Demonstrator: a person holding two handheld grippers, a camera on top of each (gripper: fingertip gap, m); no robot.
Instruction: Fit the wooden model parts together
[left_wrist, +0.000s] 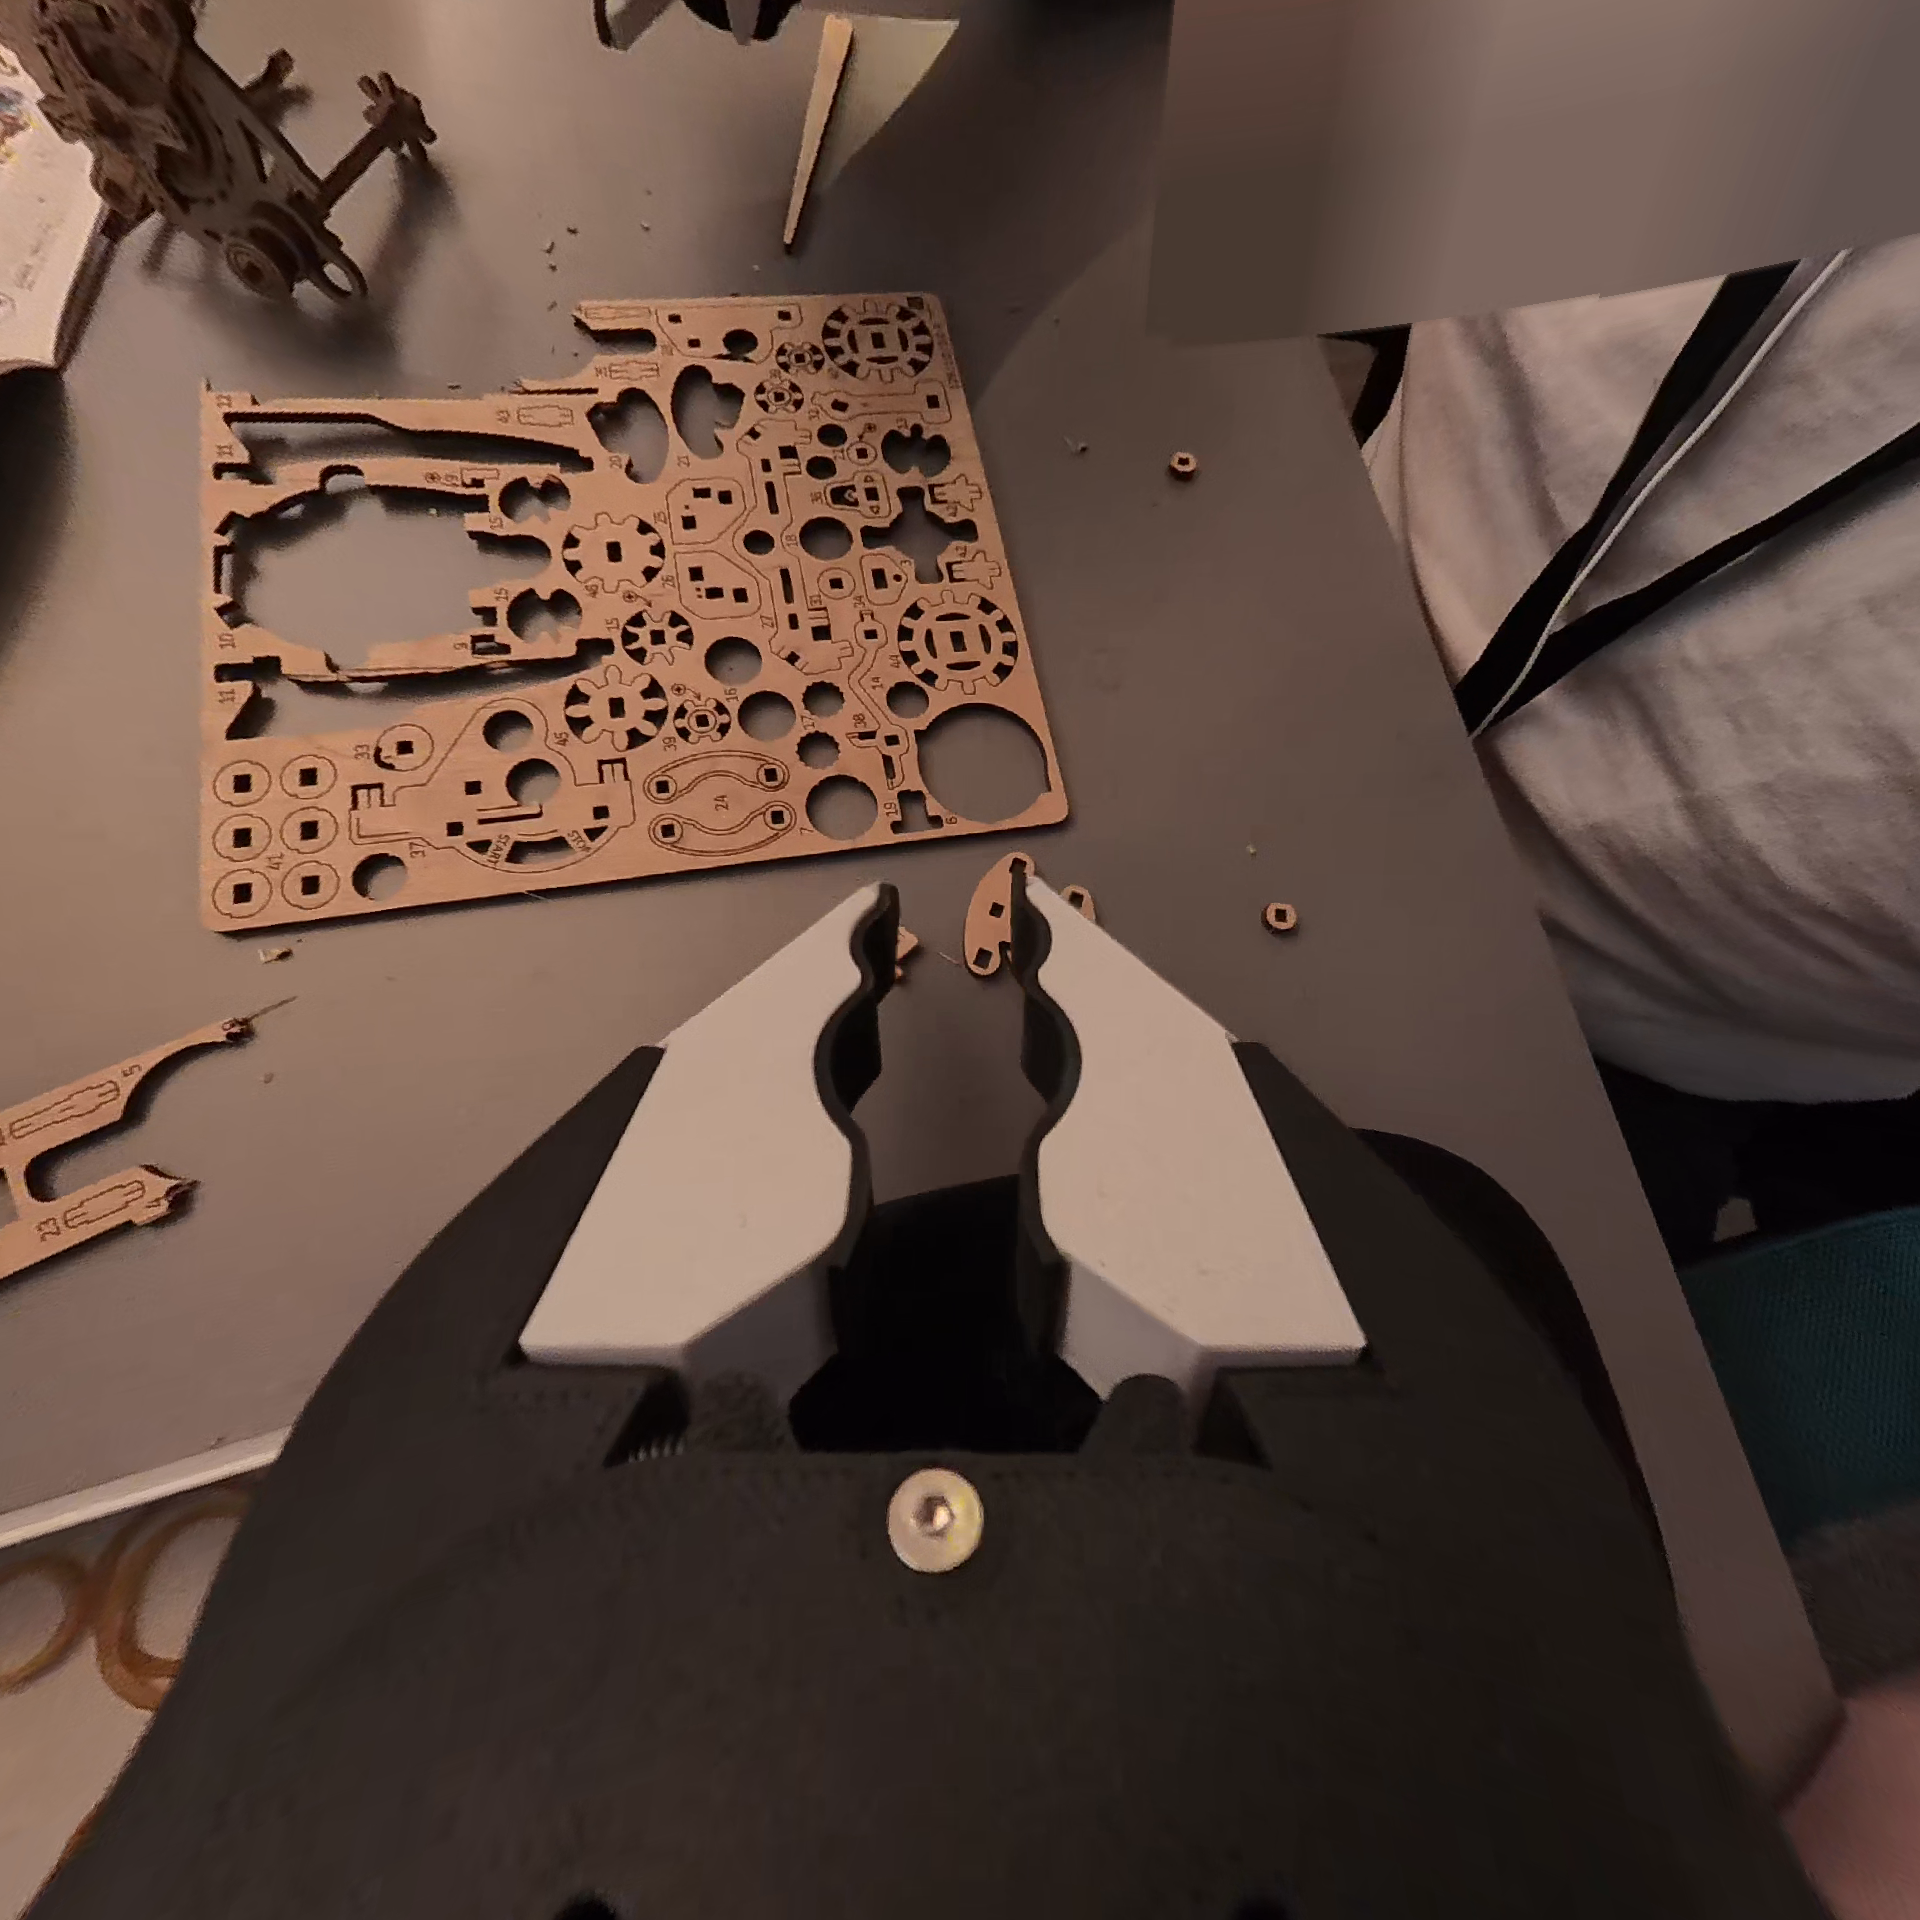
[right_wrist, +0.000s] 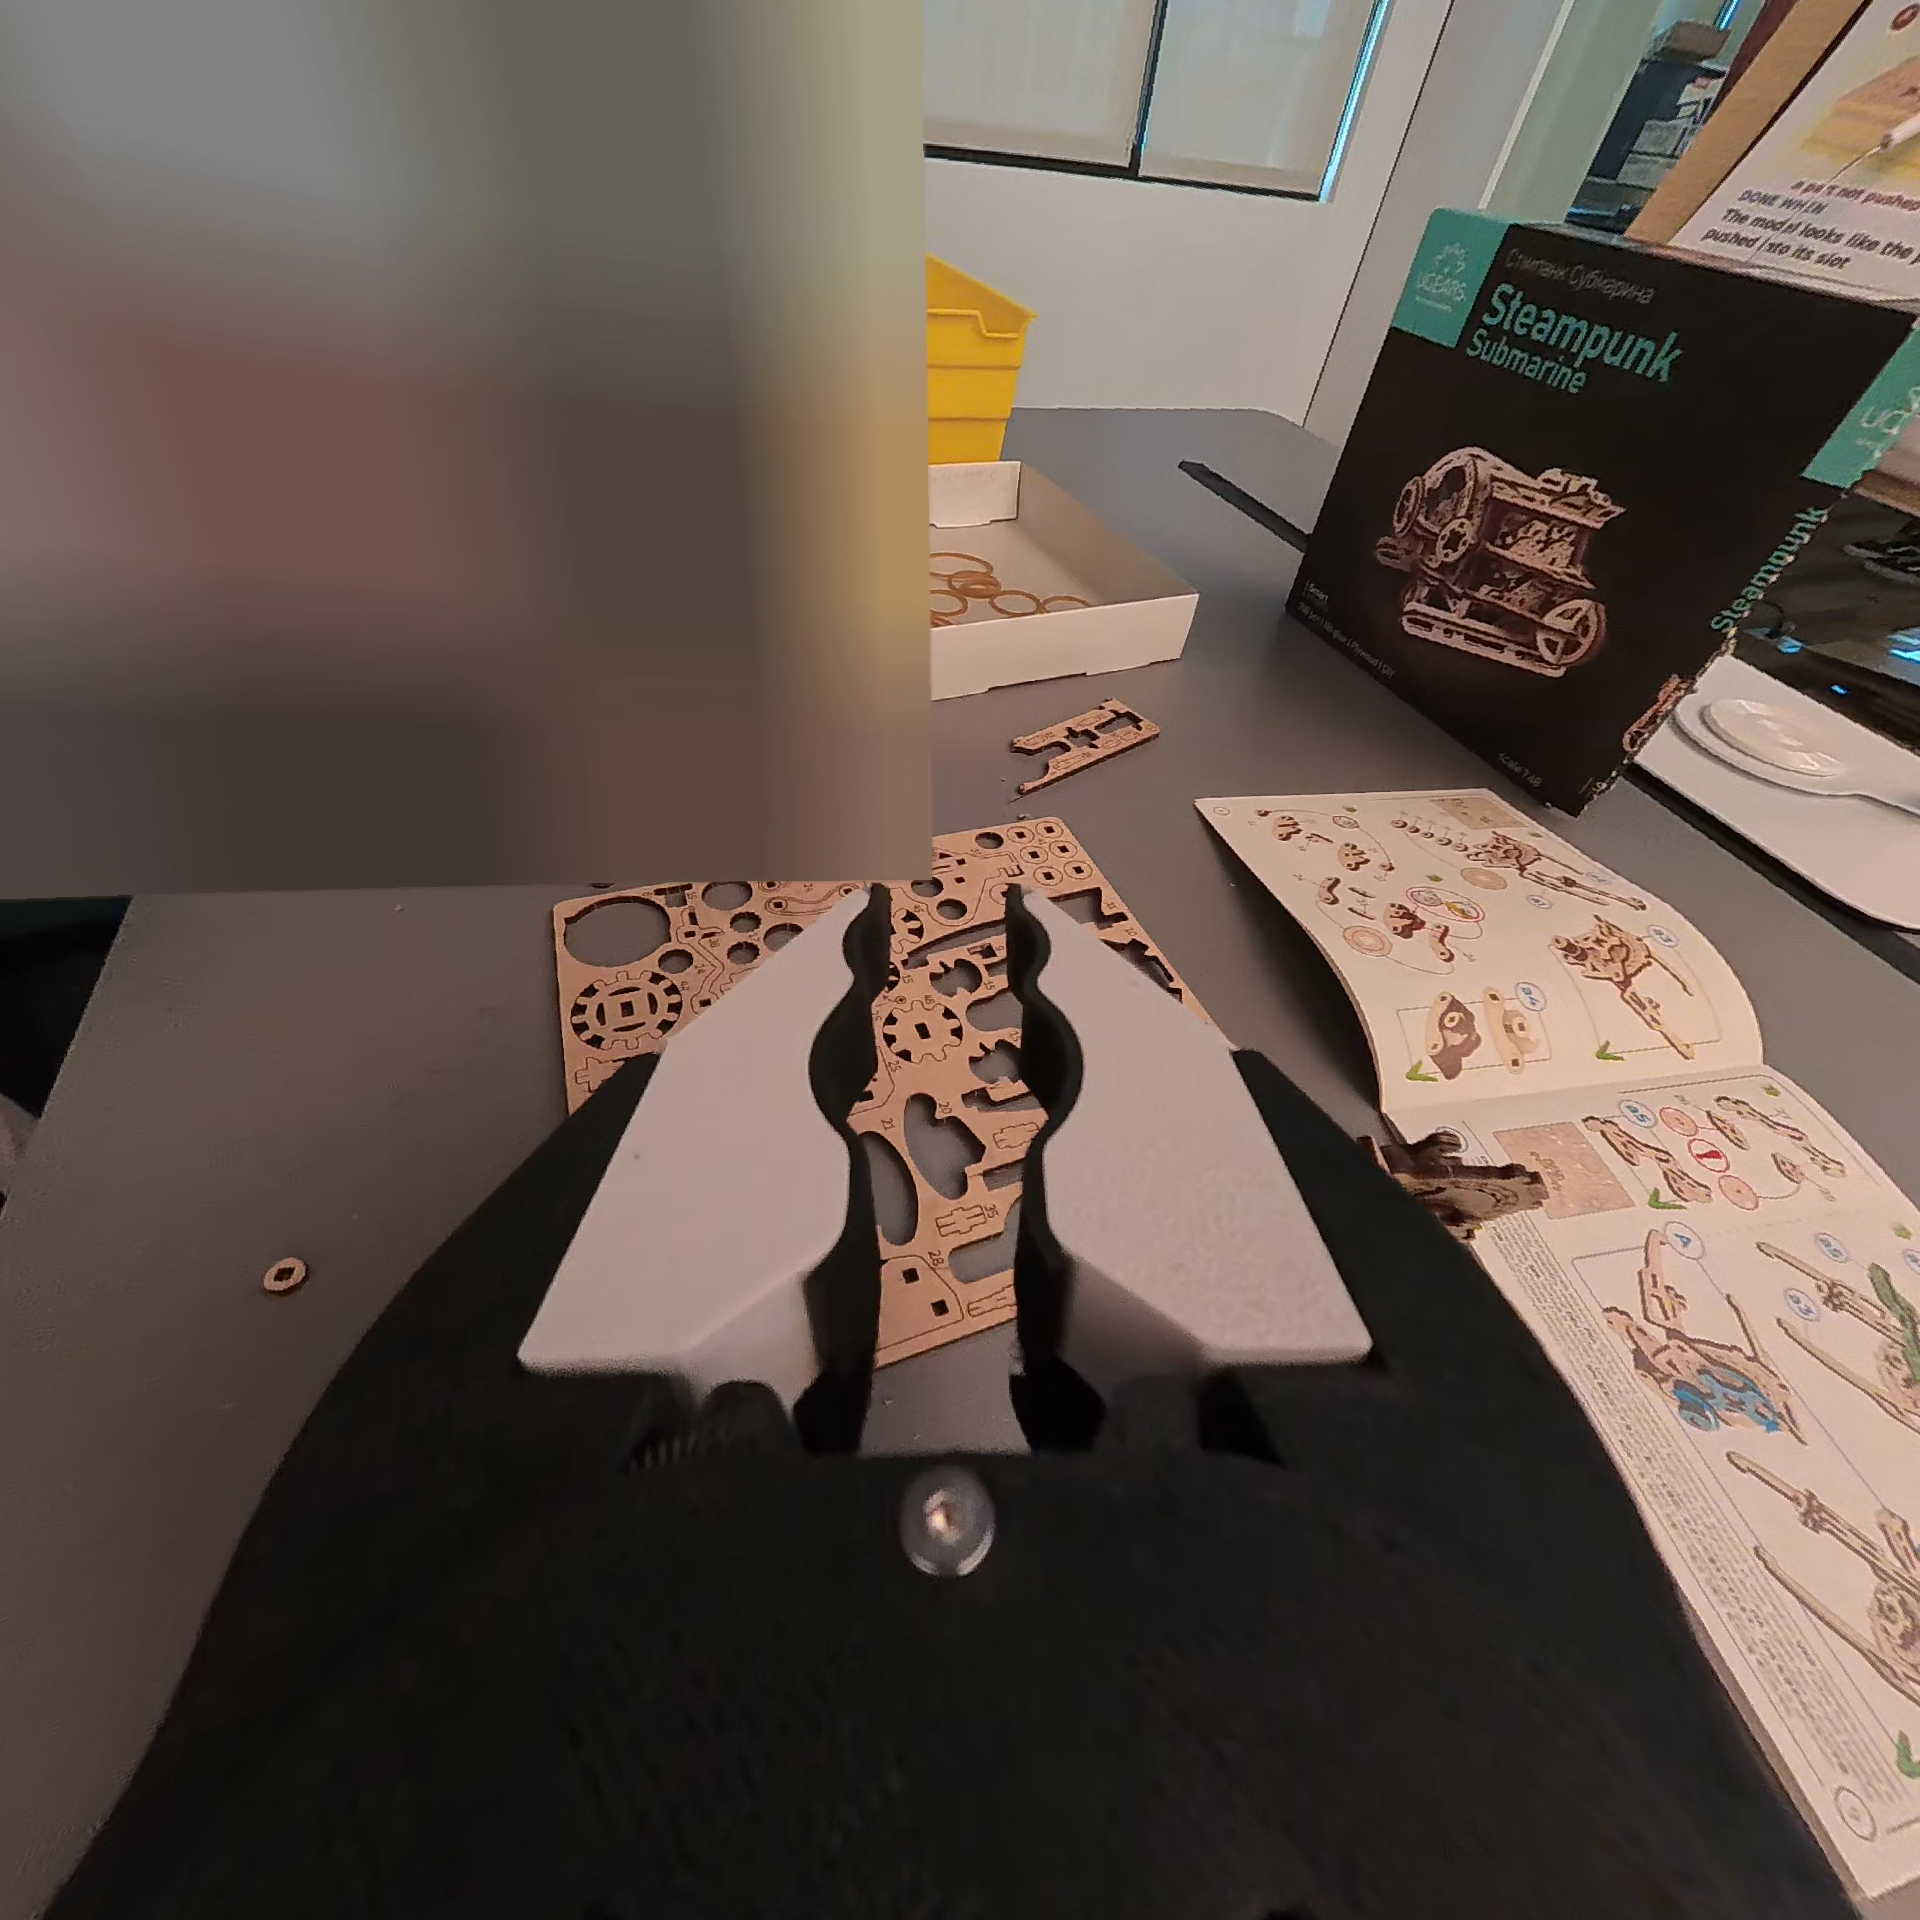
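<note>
One oval wooden part lies on the grey table, at the centre of the left view, just beside the tip of the left gripper, whose jaws stand apart and empty. Above it lies the cut sheet. The right gripper, also apart and empty, hovers over this sheet; a booklet lies at right.

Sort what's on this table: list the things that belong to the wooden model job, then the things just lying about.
Job: wooden parts sheet, half-built model, loose oval part, instruction booklet.
Lying about: yellow bins, white tray of rubber bands, kit box.
</note>
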